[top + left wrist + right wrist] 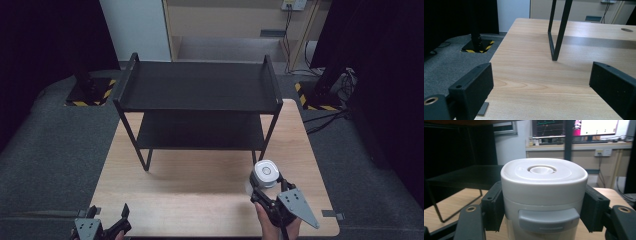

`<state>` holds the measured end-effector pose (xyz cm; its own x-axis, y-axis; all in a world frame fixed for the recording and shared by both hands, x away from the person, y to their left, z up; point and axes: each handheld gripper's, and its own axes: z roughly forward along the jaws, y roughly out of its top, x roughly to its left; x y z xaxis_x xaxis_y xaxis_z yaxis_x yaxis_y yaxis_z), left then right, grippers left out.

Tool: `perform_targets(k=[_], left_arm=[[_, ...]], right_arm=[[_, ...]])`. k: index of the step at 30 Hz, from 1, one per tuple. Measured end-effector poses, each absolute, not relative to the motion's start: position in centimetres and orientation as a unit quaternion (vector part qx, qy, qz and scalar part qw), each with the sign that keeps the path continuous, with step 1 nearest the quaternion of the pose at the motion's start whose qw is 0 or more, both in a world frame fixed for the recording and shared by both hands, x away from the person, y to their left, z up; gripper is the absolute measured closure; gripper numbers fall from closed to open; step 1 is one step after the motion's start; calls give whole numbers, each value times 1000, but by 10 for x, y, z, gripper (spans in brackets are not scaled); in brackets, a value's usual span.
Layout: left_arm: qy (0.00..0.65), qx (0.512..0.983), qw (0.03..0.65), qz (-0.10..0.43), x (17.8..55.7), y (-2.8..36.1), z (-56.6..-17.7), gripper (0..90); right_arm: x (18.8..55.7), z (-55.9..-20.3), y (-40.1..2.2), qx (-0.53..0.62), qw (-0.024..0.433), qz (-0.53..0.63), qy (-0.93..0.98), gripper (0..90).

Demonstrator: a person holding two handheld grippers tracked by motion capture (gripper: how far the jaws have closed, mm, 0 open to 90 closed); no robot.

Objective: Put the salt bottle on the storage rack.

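Observation:
A white lidded container [265, 173] with a grey front tab stands upright over the wooden table [200, 195], front right. My right gripper [266, 184] is shut on the white container [544, 195], one black jaw pressed on each side of it. A hand holds that gripper from below. My left gripper [107, 225] sits at the table's front left corner, open, nothing between its jaws [541, 85]. A black two-tier shelf rack [197, 92] stands at the back of the table, both tiers bare.
The rack's front left leg [557, 37] rises ahead of the left gripper. Grey carpet [50, 150] surrounds the table. Black posts on yellow-striped bases [90, 92] stand at both sides. A small round hole [627, 30] marks the tabletop.

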<state>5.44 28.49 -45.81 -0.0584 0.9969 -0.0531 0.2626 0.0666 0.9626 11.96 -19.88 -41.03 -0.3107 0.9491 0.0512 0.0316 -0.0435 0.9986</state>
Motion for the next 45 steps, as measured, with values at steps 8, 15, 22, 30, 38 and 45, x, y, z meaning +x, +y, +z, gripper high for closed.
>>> perform_targets(k=[8,15,22,30,38,45], left_arm=[[587,534,437,423,52,287,-458,42],[585,535,443,418,52,290,-457,41],[584,538,446,414,54,293,-458,41],[580,536,453,413,54,297,-456,42],[584,532,454,412,55,303,-456,42],[587,527,455,413,55,310,-457,42]], right_arm=[[140,-391,-177,427,384,584,574,319],[153,-375,-163,427,386,584,573,319],[170,-360,-150,438,387,587,560,319],[191,-350,-137,447,396,575,559,319],[204,-349,-127,453,404,565,559,319],[211,-348,-115,455,407,560,559,319]])
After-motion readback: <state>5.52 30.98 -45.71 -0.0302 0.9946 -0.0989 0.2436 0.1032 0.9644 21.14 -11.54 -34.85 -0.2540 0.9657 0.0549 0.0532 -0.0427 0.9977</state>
